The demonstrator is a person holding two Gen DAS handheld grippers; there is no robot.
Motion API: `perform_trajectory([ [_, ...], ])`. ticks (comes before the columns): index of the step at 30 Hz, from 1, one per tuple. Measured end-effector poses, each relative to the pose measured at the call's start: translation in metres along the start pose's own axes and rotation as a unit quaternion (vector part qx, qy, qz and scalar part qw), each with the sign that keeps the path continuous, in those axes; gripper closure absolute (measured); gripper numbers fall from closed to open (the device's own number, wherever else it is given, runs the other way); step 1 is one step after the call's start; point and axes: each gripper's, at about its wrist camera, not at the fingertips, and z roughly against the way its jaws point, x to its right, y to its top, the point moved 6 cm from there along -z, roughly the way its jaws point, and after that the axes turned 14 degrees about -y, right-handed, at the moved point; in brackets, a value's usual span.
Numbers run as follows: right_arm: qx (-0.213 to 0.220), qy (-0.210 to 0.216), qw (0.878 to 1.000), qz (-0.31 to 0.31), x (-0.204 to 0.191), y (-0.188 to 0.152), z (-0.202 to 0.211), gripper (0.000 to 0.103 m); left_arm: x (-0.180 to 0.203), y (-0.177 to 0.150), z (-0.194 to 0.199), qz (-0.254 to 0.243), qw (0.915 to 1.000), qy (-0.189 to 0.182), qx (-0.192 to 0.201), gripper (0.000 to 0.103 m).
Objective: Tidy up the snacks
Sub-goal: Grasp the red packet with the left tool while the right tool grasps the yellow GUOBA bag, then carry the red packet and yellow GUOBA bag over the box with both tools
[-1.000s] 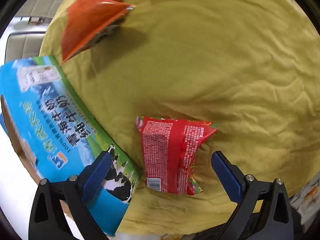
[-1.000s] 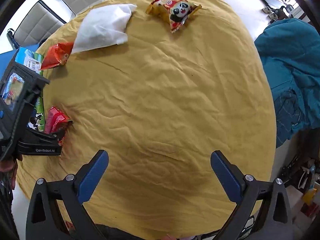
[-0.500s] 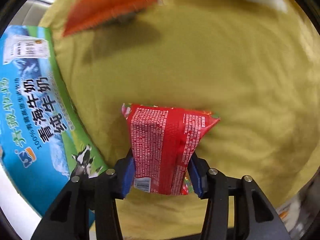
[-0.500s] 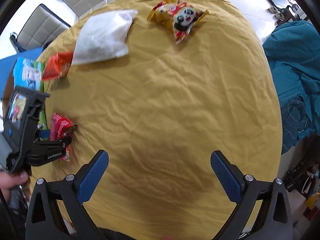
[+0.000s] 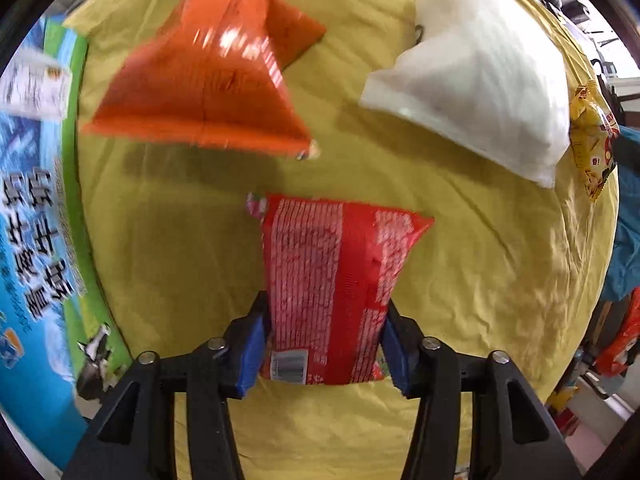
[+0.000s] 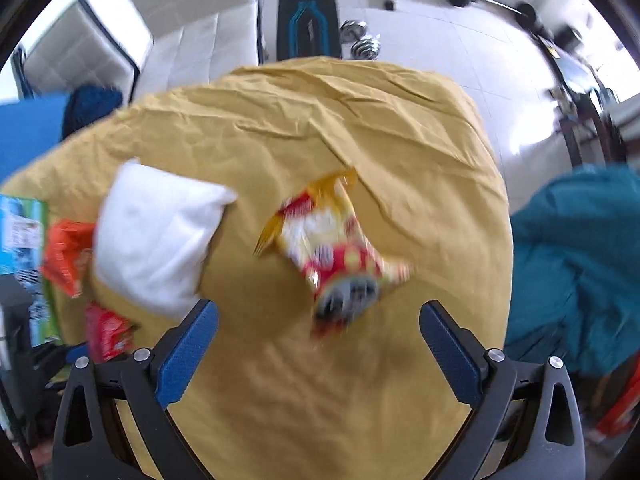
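Observation:
My left gripper [image 5: 324,350] is shut on the lower end of a red snack packet [image 5: 336,280], printed back up, over the yellow cloth. Beyond it lie an orange packet [image 5: 212,92] and a white bag [image 5: 476,68]. A yellow panda packet [image 5: 592,140] shows at the far right edge. In the right wrist view my right gripper [image 6: 318,350] is open, its blue pads either side of the blurred yellow and red packet [image 6: 332,256], which lies just ahead of them. The white bag [image 6: 156,240], orange packet [image 6: 66,256] and red packet [image 6: 106,330] sit to its left.
A blue and green milk carton box [image 5: 36,216] stands along the table's left edge. The round table wears a wrinkled yellow cloth [image 6: 360,128]. White chairs [image 6: 80,56], a weight bench [image 6: 306,8] and a teal garment [image 6: 572,264] surround it.
My left gripper closed on the red packet and carried it forward toward the orange packet. My right gripper advanced across the table to the yellow panda packet, staying open.

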Motion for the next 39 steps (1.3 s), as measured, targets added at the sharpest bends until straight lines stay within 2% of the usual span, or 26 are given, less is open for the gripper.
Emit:
perform_trajectory([
  [1, -0.010, -0.009, 1.000, 0.012, -0.002, 0.008, -0.008, 0.011, -0.013, -0.008, -0.007, 0.005, 1.0000, -0.006, -0.003, 0.052],
  [3, -0.030, -0.033, 0.999, 0.028, -0.006, 0.017, -0.024, 0.021, -0.021, -0.013, -0.013, 0.016, 0.9997, -0.020, -0.004, 0.049],
  [4, -0.039, -0.044, 0.998, 0.035, -0.007, 0.020, -0.032, 0.037, -0.029, -0.015, -0.014, 0.020, 0.9995, -0.025, -0.002, 0.049],
  [5, -0.048, -0.047, 0.997, 0.033, -0.007, 0.020, -0.038, 0.044, -0.032, -0.017, -0.015, 0.025, 0.9992, -0.030, 0.001, 0.049],
  [10, -0.066, -0.028, 0.997, -0.003, -0.002, 0.005, -0.040, 0.051, -0.037, -0.029, -0.019, 0.025, 0.9991, -0.033, 0.008, 0.049],
  [11, -0.072, -0.022, 0.997, -0.009, -0.002, -0.002, -0.038, 0.052, -0.037, -0.032, -0.020, 0.021, 0.9993, -0.029, 0.008, 0.052],
  [12, -0.080, -0.014, 0.997, -0.016, -0.001, -0.011, -0.035, 0.052, -0.036, -0.037, -0.021, 0.018, 0.9995, -0.025, 0.009, 0.056],
  [16, -0.099, 0.012, 0.995, -0.030, -0.006, -0.052, -0.026, 0.053, -0.018, -0.050, -0.020, 0.001, 0.9997, -0.012, 0.021, 0.058],
  [18, -0.119, 0.042, 0.991, -0.034, -0.013, -0.077, -0.025, 0.053, -0.014, -0.070, -0.013, -0.007, 0.9996, -0.009, 0.024, 0.058],
  [19, -0.129, 0.063, 0.989, -0.035, -0.019, -0.091, -0.023, 0.053, -0.008, -0.071, -0.011, -0.011, 0.9997, -0.008, 0.022, 0.058],
  [21, -0.136, 0.073, 0.988, -0.029, -0.028, -0.106, -0.024, 0.053, -0.005, -0.082, -0.015, -0.021, 0.9996, -0.006, 0.018, 0.058],
  [25, -0.120, 0.062, 0.990, -0.035, -0.035, -0.107, -0.032, 0.050, -0.006, -0.086, -0.028, -0.035, 0.9992, 0.010, 0.015, 0.056],
  [29, -0.103, 0.073, 0.990, -0.062, -0.037, -0.097, -0.038, 0.048, -0.002, -0.077, -0.033, -0.023, 0.9995, 0.009, 0.022, 0.056],
  [31, -0.103, 0.078, 0.988, -0.080, -0.039, -0.092, -0.042, 0.054, -0.001, -0.067, -0.023, -0.024, 0.9993, 0.009, 0.026, 0.058],
  [36, -0.093, 0.072, 0.988, -0.098, -0.048, -0.086, -0.031, 0.065, -0.006, -0.073, -0.004, -0.022, 0.9987, 0.005, 0.047, 0.060],
  [37, -0.090, 0.073, 0.988, -0.099, -0.054, -0.103, -0.026, 0.065, -0.009, -0.073, 0.002, -0.023, 0.9983, 0.007, 0.053, 0.060],
  [39, -0.087, 0.079, 0.988, -0.103, -0.058, -0.108, -0.019, 0.066, -0.005, -0.082, 0.011, -0.025, 0.9972, 0.008, 0.070, 0.060],
])
